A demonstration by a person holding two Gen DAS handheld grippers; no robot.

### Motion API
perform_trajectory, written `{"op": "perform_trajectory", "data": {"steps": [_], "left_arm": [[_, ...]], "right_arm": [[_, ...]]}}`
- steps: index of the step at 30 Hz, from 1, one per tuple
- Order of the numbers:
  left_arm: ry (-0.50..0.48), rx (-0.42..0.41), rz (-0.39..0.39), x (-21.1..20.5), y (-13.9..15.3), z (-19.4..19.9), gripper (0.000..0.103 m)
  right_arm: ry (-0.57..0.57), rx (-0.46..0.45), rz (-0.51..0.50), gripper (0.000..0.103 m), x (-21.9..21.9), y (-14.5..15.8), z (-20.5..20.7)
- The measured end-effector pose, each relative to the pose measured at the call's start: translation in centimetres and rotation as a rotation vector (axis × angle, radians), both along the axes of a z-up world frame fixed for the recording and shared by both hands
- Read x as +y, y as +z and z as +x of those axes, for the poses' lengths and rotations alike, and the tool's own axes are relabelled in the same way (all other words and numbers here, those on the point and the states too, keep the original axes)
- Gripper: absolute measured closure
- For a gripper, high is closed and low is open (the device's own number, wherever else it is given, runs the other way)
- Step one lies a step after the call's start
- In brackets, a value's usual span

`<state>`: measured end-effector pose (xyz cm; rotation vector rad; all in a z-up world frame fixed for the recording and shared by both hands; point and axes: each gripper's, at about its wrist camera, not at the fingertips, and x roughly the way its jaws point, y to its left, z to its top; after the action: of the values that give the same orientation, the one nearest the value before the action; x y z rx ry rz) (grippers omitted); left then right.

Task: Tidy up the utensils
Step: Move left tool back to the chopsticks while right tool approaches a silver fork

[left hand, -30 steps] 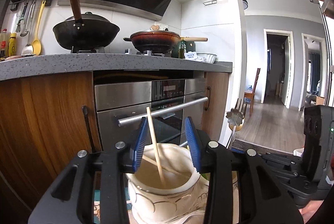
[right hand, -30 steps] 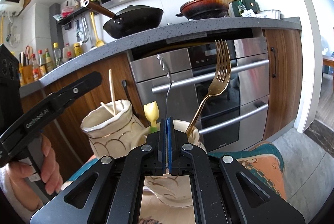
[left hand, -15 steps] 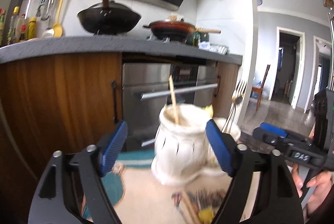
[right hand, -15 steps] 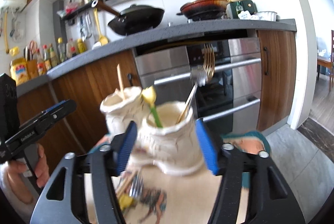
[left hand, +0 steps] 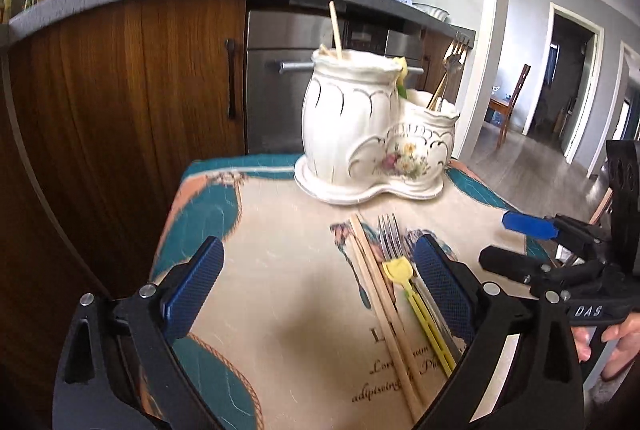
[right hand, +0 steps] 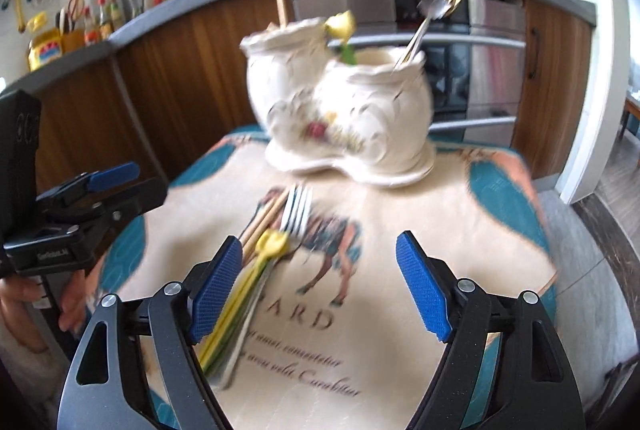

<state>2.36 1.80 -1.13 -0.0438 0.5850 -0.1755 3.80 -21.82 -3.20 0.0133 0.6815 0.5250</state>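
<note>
printed cloth covers the tabletop point(left hand: 280, 310). at its far edge a cream ceramic holder point(left hand: 372, 133) keeps a chopstick in its tall pot and forks in the low one. nearer lie loose chopsticks point(left hand: 380, 294), a fork point(left hand: 390, 234) and a yellow pick point(left hand: 408, 286), probably awaiting sorting. left tongs point(left hand: 316, 290) and right tongs point(right hand: 320, 286) have just been opening; both released, grasping nothing.

Holder point(left hand: 372, 133) ahead — bare cloth point(left hand: 280, 270) between
</note>
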Motion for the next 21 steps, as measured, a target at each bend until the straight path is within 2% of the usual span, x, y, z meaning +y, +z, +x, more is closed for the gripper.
{"op": "perform_trajectory", "data": {"steps": [2,5,8,10,13,16,19,21], "left_arm": [[0.008,0.018,0.005,0.0,-1.0,0.2,0.008],[0.023,0.031,0.038,-0.1,-1.7,0.7,0.008],[0.023,0.035,0.031,0.2,-2.1,0.8,0.009],[0.015,0.046,0.024,0.3,-2.3,1.0,0.010],[-0.002,0.066,0.024,0.2,-2.7,1.3,0.016],[-0.037,0.092,0.011,-0.3,-3.0,1.4,0.023],[-0.079,0.127,0.017,-1.2,-3.3,1.6,0.033],[-0.107,0.158,0.026,-1.8,-3.6,1.6,0.044]], "right_arm": [[0.030,0.023,-0.005,0.024,0.8,-0.4,-0.3],[0.070,0.032,-0.045,0.039,2.4,-0.9,-0.8],[0.112,0.054,-0.073,0.055,3.6,-1.3,-1.2],[0.114,0.052,-0.106,0.070,4.3,-1.5,-1.3],[0.095,0.059,-0.132,0.076,4.6,-1.9,-0.9],[0.081,0.105,-0.124,0.078,4.5,-2.6,0.0],[0.076,0.103,-0.143,0.082,4.9,-2.8,0.2],[0.083,0.109,-0.147,0.083,5.1,-3.0,0.3]]}}
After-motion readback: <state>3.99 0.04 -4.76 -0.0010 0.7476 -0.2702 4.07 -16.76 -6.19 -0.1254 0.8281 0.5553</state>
